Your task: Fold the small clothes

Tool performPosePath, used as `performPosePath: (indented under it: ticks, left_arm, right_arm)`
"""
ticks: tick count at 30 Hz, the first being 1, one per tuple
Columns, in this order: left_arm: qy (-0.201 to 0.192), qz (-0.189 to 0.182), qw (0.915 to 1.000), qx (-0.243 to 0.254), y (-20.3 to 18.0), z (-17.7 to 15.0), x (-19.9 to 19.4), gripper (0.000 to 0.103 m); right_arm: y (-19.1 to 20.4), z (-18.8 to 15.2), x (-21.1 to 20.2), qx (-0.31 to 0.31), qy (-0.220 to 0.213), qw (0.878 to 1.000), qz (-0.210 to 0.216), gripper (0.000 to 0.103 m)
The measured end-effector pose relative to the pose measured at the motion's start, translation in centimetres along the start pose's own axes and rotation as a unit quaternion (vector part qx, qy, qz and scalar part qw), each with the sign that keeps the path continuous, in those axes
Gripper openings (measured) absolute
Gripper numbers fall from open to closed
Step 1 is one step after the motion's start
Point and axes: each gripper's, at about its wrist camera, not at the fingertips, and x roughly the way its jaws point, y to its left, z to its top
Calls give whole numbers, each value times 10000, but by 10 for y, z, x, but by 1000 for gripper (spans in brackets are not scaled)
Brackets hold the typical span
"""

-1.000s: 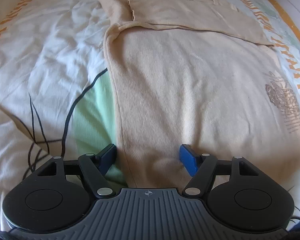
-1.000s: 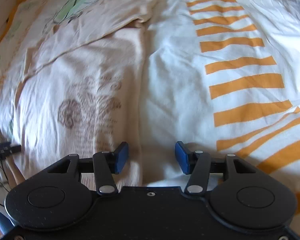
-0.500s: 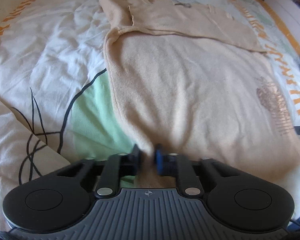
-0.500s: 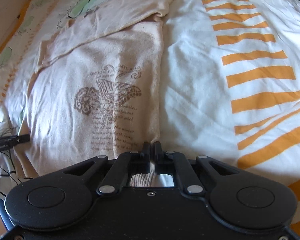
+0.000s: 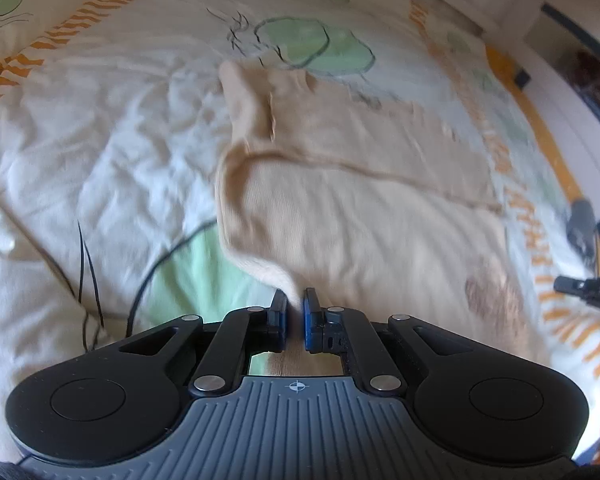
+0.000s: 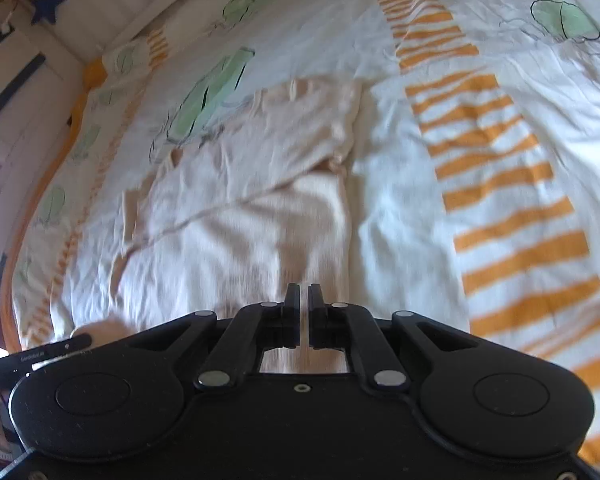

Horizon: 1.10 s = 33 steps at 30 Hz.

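While lifted: both hem corners are to be raised evenly.
Left wrist: left gripper is clamped on the beige top, spread on the bedspread.
Right wrist: right gripper is pinched on the hem near the orange-striped edge.

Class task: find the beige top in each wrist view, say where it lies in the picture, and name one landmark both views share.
Left wrist: the beige top fills centre and right, its near hem pinched in the left gripper.
Right wrist: the beige top lies centre-left, its hem in the right gripper.
Shared landmark: the folded sleeve across its far end.
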Motion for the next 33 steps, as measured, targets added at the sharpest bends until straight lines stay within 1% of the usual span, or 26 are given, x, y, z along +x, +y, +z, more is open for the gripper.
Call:
performPosePath:
  ticks: [1,2,3,5,7,8,9,10,13,14,15,16,17,19,21,23,25,26,27,28,29,30,31,32,33]
  left_arm:
    - [-25,28,10000,-45,2,5,1,8]
    - [-42,69,9999,-65,3,10,3,8]
    - [-52,92,9999,-64,3,14,5,8]
    - [-58,107,9999,-67,3,19,7,8]
    - [-55,83,9999,-29,1,19,7,8]
    - [-47,82,10000,3,0,19,8,8]
    - [-39,93,9999,31,1,18,9,8]
    - [-23,110,9999,48,1,17,10,8]
    - [60,100,9999,40,3,13,13,8]
    - [79,101,9999,25,4,12,13,8]
    - [104,108,9999,9,4,11,14,8]
    - [118,113,9999,-11,4,10,14,8]
    - [124,104,9999,-55,5,10,14,8]
    - [135,-52,9996,-260,9,15,12,7]
    - [113,-309,9981,-529,14,28,12,7]
    - [-92,-280,9974,-654,19,48,14,7]
    - [-363,-104,9974,-615,24,69,21,8]
    - [-475,12,9969,-624,26,78,25,8]
    - [-582,171,9965,-583,27,86,30,8]
    - [-674,390,9958,-485,26,92,34,8]
    - [-754,610,9947,-354,23,94,37,8]
    - [-829,842,9929,-124,16,94,39,8]
    - [-857,1014,9910,143,10,90,40,8]
    - [-831,1105,9896,401,4,83,41,9]
    - [-735,1111,9889,652,0,75,41,9]
  right_arm:
    - [-1,6,5,6,16,10000,-22,10]
    - [-2,10,10,-8,109,9999,-63,13]
    - [-2,12,15,-41,275,9996,-99,20]
    - [-2,9,21,-101,607,9979,-180,21]
    - [-3,0,21,-204,849,9957,-321,40]
    - [-5,-6,20,-233,934,9944,-430,58]
    - [-9,-11,19,-225,1009,9932,-530,68]
    - [-12,-18,19,-185,1096,9920,-596,68]
    - [-16,-32,23,-191,1416,9882,-554,66]
    - [-13,-36,25,-322,1475,9869,-561,63]
    - [-8,-38,27,-484,1532,9854,-558,44]
    - [-4,-40,30,-556,1631,9839,-481,18]
    - [-4,-40,33,-467,1768,9827,-300,10]
    - [-6,-32,34,-65,1734,9848,80,11]
    - [-7,-11,33,278,1406,9890,376,11]
    - [-12,15,35,694,989,9907,631,11]
    - [-20,39,43,1111,543,9891,806,11]
    - [-23,49,48,1205,329,9891,776,12]
    - [-25,57,53,1161,141,9910,650,17]
    - [-25,63,58,1044,1,9935,464,20]
    - [-23,67,61,878,-135,9959,153,20]
    - [-20,68,62,715,-203,9972,-29,20]
    - [-19,67,62,575,-228,9980,-109,20]
    - [-19,63,60,496,-238,9984,-96,21]
    - [-20,60,58,473,-214,9986,-59,22]
